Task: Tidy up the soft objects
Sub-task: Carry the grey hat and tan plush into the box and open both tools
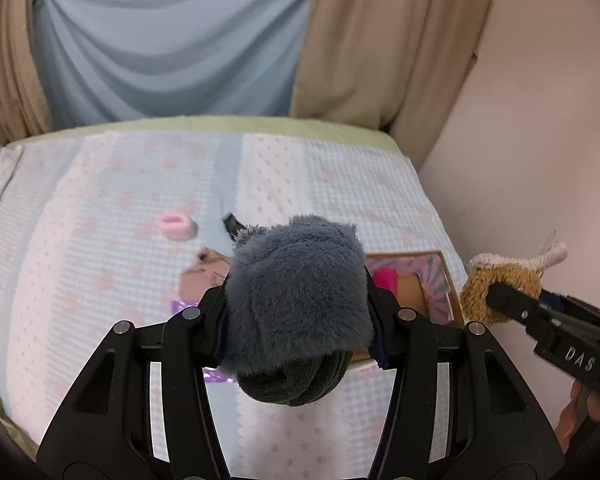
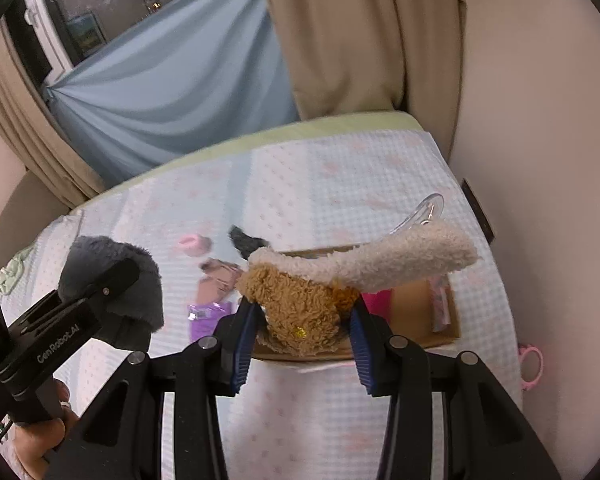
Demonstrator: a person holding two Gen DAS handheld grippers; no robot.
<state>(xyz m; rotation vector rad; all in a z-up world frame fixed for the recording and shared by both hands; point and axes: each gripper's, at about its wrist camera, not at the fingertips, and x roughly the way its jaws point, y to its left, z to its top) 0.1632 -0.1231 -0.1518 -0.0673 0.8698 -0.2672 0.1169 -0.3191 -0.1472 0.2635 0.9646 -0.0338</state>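
Left gripper [image 1: 296, 312]: jaws closed on a grey plush toy [image 1: 300, 292], held above the bed; seen from the right wrist, the toy bulged around the black fingers.
Right gripper [image 2: 302, 328]: blue-padded jaws clamped a tan curly plush toy [image 2: 296, 308]; its cream fleece part [image 2: 380, 264] stuck out to the right, over the box.
Cardboard box [image 2: 444, 320]: lay open on the bed near the wall, just beyond both grippers; something bright pink [image 2: 376, 300] showed inside.
Bed [image 1: 100, 280]: covered by a pale blue-and-white spread with pink spots; a green edge ran along its far side.
Loose items: a small pink ring-shaped piece [image 1: 178, 226], a dark furry scrap [image 2: 246, 242], a brown soft item [image 2: 216, 280] and a purple packet [image 2: 206, 318] lay on the spread left of the box.
Backdrop: blue and beige curtains [image 1: 160, 40] hung behind the bed.
Hand [image 2: 40, 432]: gripped the left tool's handle.
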